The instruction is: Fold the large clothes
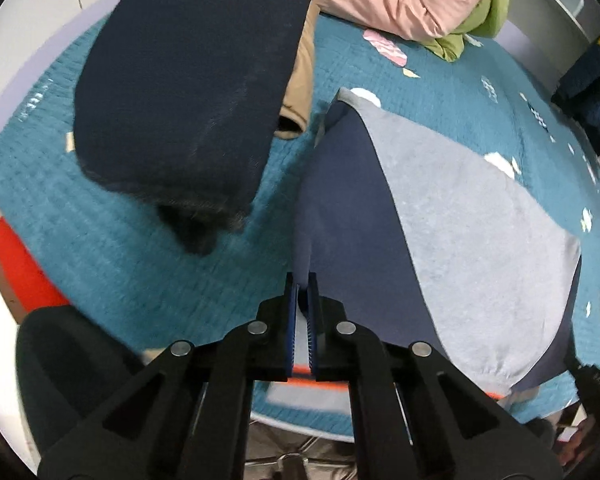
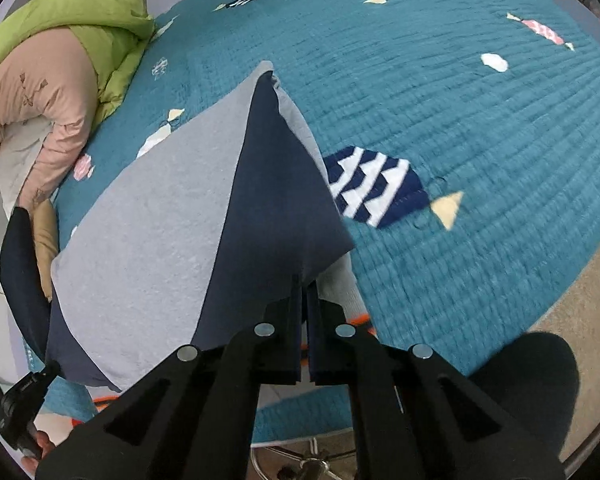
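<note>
Left gripper (image 1: 302, 280): my jaws are pinched tight on a fold of the navy and grey garment (image 1: 440, 216), right at its near edge; only a sliver of cloth shows between my blue pads (image 1: 290, 320).
Right gripper (image 2: 304, 284): my jaws are clenched on the same garment's navy corner, the fabric running straight out from between my fingers.
Garment: from the right wrist it (image 2: 171, 216) hangs stretched between my two grips, tapering to a point far ahead; a navy panel sits beside a grey panel, with a grey layer peeking out beneath the navy.
Where it lies: over the teal quilt (image 2: 480, 140), which covers the work surface; the far tip seems to rest on the quilt, though the blur leaves me unsure.
Dark folded piece (image 1: 187, 92): a navy bundle, seen from the left wrist to the left of my garment, apart from it, lying partly over a tan item (image 1: 300, 80).
Far pile: a pink jacket (image 2: 39, 92) and a green jacket (image 2: 99, 12) are heaped together at the quilt's edge.
Quilt pattern: a navy-and-white striped fish patch (image 2: 376, 188) lies just right of the garment.
Other tool: my left gripper's body (image 2: 23, 404) shows at the lower left of the right view.
</note>
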Tool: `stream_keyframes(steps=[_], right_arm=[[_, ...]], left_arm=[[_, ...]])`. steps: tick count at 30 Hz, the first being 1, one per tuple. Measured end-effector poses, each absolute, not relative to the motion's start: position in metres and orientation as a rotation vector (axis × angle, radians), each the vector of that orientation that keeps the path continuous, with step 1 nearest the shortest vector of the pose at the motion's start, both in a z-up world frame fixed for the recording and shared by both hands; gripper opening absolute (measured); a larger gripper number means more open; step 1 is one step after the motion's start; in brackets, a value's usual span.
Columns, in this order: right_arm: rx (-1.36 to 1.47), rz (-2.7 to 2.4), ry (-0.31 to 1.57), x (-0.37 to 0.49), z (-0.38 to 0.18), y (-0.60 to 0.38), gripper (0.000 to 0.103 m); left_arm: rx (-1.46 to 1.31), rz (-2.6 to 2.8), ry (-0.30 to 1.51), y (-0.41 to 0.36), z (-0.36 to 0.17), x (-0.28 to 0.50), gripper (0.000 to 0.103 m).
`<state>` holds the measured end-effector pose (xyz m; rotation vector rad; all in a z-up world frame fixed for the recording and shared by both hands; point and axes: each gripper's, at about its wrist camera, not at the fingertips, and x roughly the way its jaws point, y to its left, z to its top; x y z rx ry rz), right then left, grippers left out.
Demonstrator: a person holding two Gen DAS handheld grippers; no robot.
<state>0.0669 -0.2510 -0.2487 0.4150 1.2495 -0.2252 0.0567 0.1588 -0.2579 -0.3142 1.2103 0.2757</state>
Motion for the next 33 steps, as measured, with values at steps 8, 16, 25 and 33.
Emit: stream_keyframes(steps=[8, 16, 25, 33], right_arm=[[0.299, -0.25, 1.325, 0.07, -0.284, -0.24, 0.01], [0.207, -0.282, 1.123, 0.041, -0.223, -0.246, 0.037], [0.067, -0.167, 1.29, 0.072, -0.303, -0.201, 0.011], [0.24, -0.161, 1.166, 0.064, -0.273, -0.236, 0.052]], left_arm=[[-0.159, 0.295, 1.335, 0.149, -0.309, 0.063, 0.005], [0.023, 0.33, 1.182, 0.135, -0.25, 0.047, 0.059], [-0.04, 0.239, 1.348, 0.116, -0.322, 0.081, 0.005], [0.043, 0.196, 1.295, 0.1, -0.304, 0.074, 0.052]])
